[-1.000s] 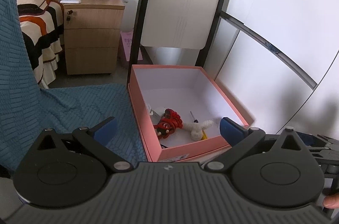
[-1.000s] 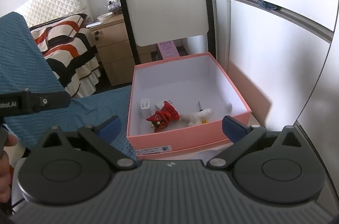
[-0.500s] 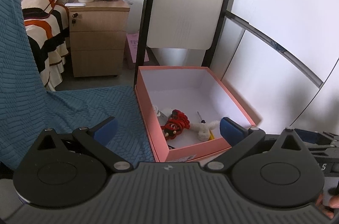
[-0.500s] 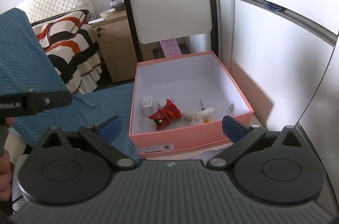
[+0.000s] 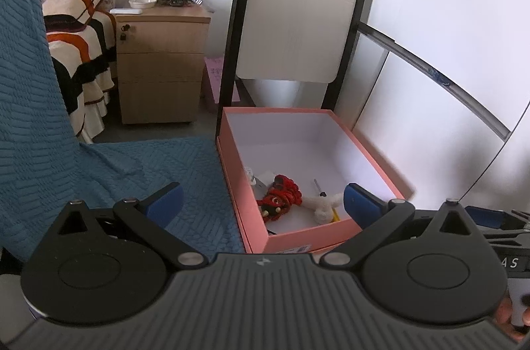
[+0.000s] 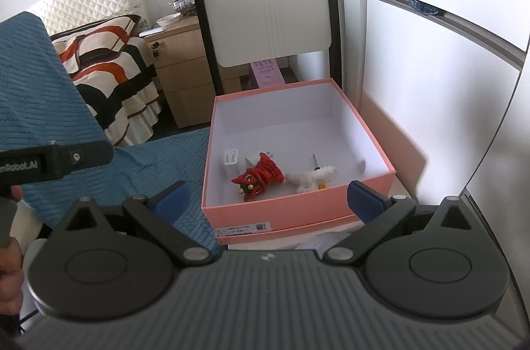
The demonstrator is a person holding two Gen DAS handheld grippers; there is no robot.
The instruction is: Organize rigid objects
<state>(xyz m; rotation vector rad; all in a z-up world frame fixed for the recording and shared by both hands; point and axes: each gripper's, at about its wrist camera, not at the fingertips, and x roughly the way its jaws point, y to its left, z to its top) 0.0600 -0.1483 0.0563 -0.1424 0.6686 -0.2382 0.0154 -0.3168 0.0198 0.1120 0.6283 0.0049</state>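
A pink open box [image 5: 374, 163] [image 6: 298, 212] stands ahead of both grippers. Inside it lie a red lion figure [image 5: 280, 196] [image 6: 260, 176], a white plush toy [image 5: 323, 204] [image 6: 313, 176], a small white packet [image 6: 231, 156] and a thin screwdriver [image 6: 314, 160]. My left gripper [image 5: 261, 201] is open and empty, held back from the box's near left corner. My right gripper [image 6: 268, 196] is open and empty, held back from the box's near wall. The left gripper's body [image 6: 56, 163] shows at the left of the right wrist view.
A blue quilted cover [image 5: 99, 158] lies left of the box. A white chair back with black frame [image 5: 294, 28] stands behind it. A wooden drawer unit [image 5: 160, 65] and a striped bed [image 5: 76, 28] are at the back left. A white wall panel [image 5: 430, 118] is at the right.
Both grippers have drifted slightly, so the box sits a little further right and lower in the left wrist view. Both stay open and empty. The box's contents have not moved.
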